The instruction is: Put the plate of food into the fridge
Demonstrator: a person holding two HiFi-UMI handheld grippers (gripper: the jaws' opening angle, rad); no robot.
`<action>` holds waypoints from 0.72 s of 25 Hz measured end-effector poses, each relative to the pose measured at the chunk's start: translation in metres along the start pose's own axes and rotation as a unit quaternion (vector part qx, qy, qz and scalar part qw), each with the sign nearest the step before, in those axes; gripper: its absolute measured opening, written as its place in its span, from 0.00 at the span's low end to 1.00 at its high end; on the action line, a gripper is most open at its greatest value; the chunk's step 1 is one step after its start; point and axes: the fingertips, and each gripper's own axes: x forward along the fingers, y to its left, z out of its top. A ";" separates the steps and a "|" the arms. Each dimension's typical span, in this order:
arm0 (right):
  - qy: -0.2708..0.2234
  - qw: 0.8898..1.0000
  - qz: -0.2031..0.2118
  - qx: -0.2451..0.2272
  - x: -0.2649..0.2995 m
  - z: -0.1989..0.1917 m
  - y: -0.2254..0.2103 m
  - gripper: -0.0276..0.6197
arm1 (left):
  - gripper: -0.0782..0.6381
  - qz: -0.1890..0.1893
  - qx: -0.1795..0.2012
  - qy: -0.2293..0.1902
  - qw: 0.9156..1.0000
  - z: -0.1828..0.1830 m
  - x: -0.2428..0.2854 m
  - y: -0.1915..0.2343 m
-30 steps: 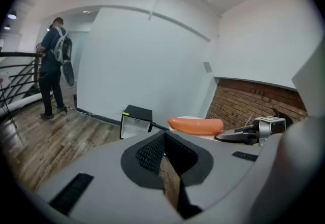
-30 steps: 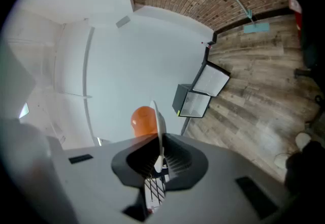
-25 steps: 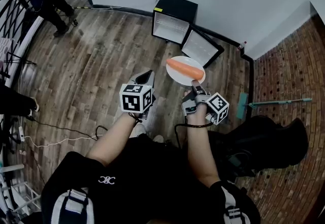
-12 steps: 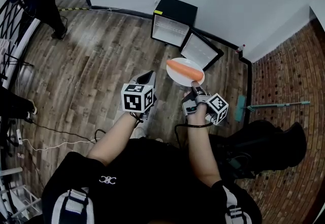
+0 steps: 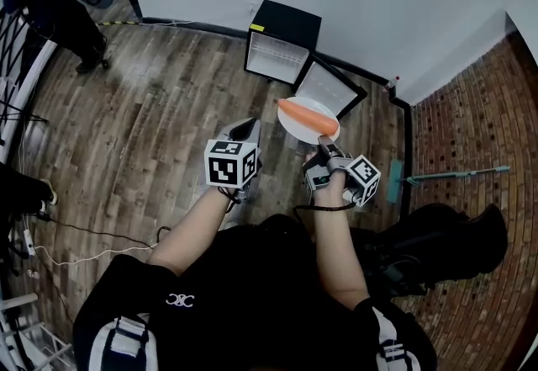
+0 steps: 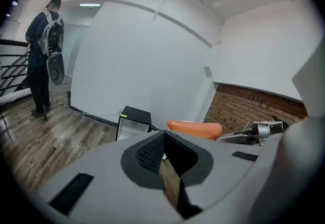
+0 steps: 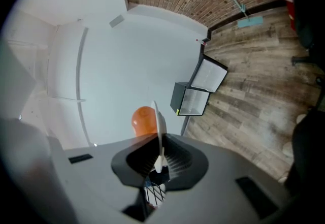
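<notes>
Wood floor point(image 5: 151, 108) before open mini fridge point(image 5: 286, 31) | right gripper point(image 5: 322, 140) jaws clamped plate point(image 5: 318, 105) rim; left gripper point(image 5: 245, 127) jaws closed, empty | plate needed holding level: carrot point(image 5: 307, 117) could roll.

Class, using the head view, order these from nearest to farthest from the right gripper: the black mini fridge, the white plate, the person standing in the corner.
1. White plate: its rim is clamped in the right gripper, directly ahead of it.
2. Black mini fridge: on the floor beyond the plate, against the wall, door open.
3. Standing person: far left corner.
</notes>
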 end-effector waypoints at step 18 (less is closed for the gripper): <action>0.021 0.999 0.003 0.032 0.166 0.101 0.021 0.10 | 0.10 0.024 0.020 0.019 0.999 0.068 0.162 0.042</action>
